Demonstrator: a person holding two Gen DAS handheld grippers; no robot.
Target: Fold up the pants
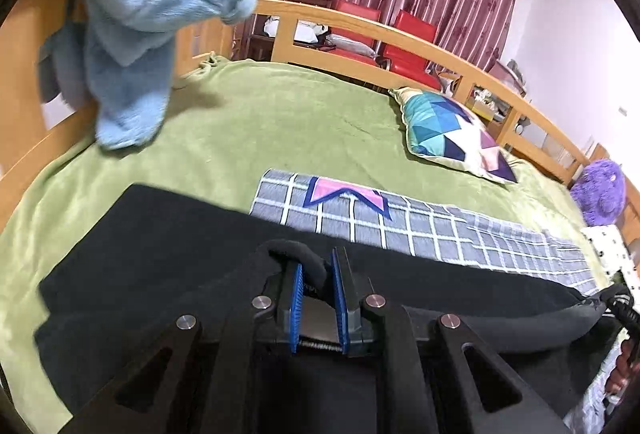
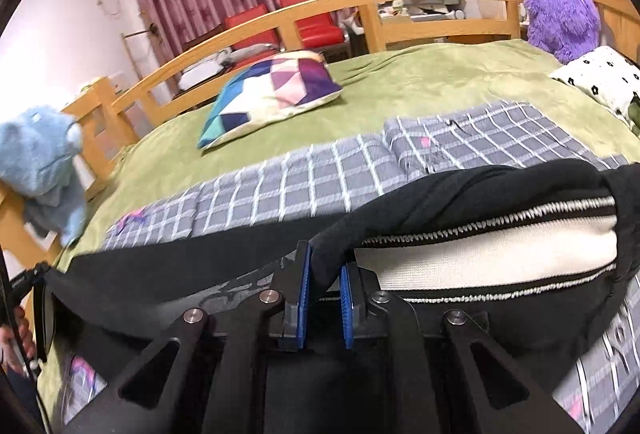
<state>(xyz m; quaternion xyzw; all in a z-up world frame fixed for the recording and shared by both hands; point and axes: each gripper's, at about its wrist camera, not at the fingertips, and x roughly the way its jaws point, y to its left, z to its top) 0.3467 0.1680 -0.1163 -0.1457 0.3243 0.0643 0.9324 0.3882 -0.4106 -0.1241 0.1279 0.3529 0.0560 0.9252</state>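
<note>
The left claw [image 1: 316,274] is clamped on a bunched fold of the black pants [image 1: 152,234], the cloth pinched between its blue pads [image 1: 295,298]. The right claw [image 2: 324,278] grips the same pants [image 2: 400,201] just beside the waistband [image 2: 480,254], whose white inner lining and stitched edge show to the right of the jaws.

The pants hang stretched between the two claws, lifted off the bed [image 1: 280,121] over a grey checked blanket [image 1: 440,234] that lies on the green cover. Judging by this, the fold is only beginning: the cloth has been picked up at two points along one edge, but no part is laid over another yet. Carrying the held edge across, setting it down and smoothing the layers all appear to remain.

Both claws tilt forward and downward toward the bed, side by side, level with each other. A hand [image 2: 16,338] holding the left device shows at the left edge of the right view.
</note>
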